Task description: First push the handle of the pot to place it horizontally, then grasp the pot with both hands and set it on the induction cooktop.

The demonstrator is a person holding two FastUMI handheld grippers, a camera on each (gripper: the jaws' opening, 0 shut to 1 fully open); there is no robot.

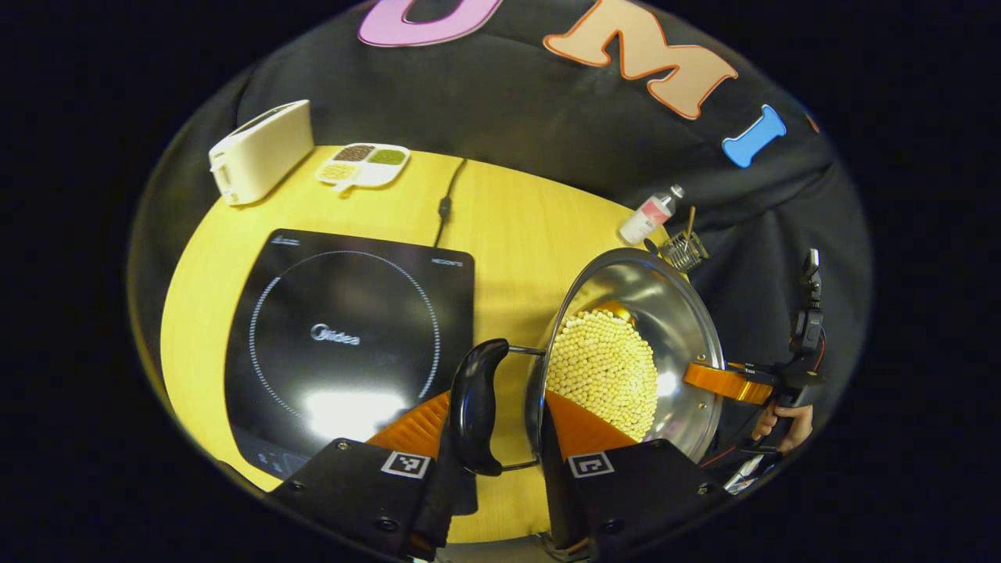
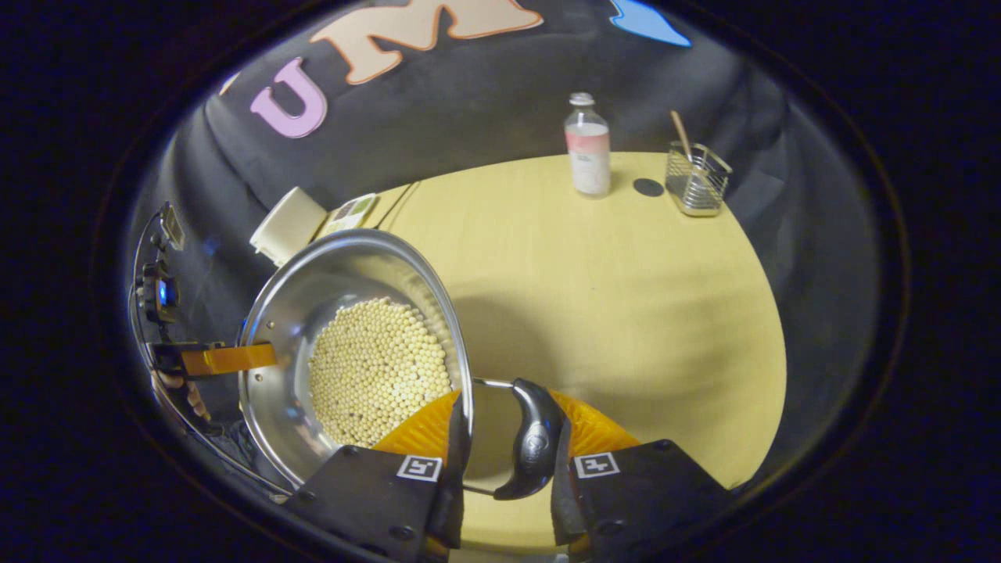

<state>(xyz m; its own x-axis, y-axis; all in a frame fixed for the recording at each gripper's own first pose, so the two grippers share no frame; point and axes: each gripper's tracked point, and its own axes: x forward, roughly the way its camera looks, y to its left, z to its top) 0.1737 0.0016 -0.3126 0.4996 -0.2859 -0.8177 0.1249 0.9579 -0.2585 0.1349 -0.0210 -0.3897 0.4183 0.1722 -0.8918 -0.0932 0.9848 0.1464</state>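
Steel pot (image 1: 626,352) tilted, handles left-right.

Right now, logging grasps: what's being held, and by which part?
The pot, by its two side handles: left gripper on one handle, right gripper on the other.

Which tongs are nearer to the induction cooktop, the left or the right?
Left. The left tongs hold the pot handle just beside the induction cooktop. The right tongs hold the opposite handle, on the pot's far side from it.
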